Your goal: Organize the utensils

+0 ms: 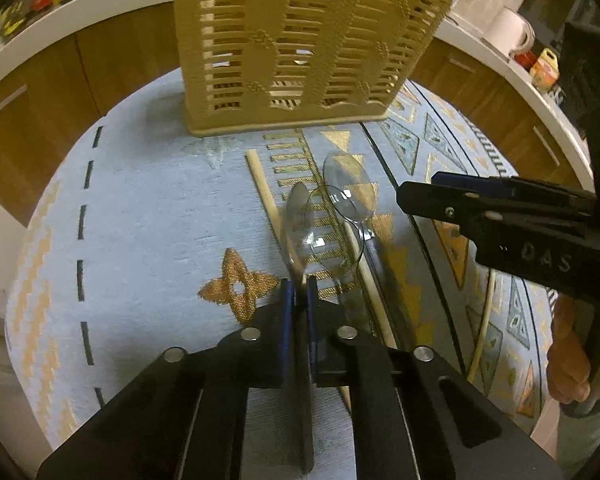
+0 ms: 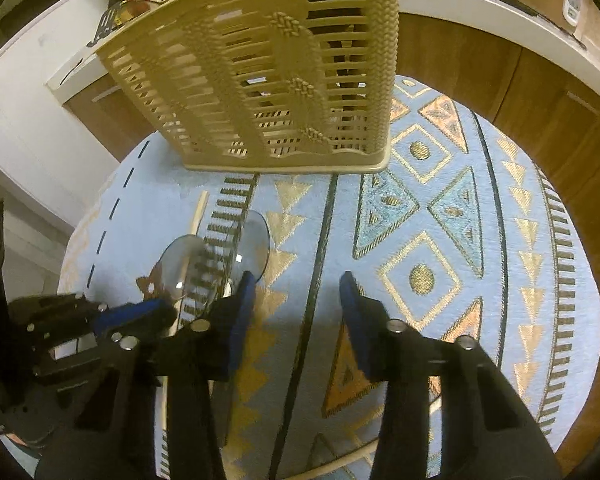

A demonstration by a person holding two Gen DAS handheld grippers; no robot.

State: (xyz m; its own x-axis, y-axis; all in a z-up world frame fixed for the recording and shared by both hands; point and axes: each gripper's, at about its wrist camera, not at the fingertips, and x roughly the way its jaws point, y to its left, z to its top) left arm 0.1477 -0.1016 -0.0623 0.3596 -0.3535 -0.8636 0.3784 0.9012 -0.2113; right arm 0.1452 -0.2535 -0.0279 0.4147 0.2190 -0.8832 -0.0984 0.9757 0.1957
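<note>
The utensils lie in a loose bunch on the patterned cloth, toward the middle of the tabletop and just in front of the slatted beige caddy (image 1: pixel 300 48) that stands near the far edge: two clear plastic spoons (image 1: pixel 346 184) with bowls overlapping, a third slimmer spoon (image 1: pixel 298 216) on their left, and wooden chopsticks (image 1: pixel 266 192) running alongside. The left gripper (image 1: pixel 298 300) has its blue pads pinched together on the handle of that slimmer spoon, close behind its bowl. The right gripper (image 2: pixel 296 300) hangs over bare cloth just right of the bunch, jaws partly apart with nothing between them; its left finger (image 2: pixel 242 312) sits beside the rim of the nearest clear spoon bowl. These spoons look light, thin and glossy, so likely slippery and easy to crack; the narrow handle gives a surer hold than the curved bowl. The chopsticks look stiff and light, best taken mid-length. The tablecloth (image 2: pixel 500 240) looks soft, so pads could snag it.
</note>
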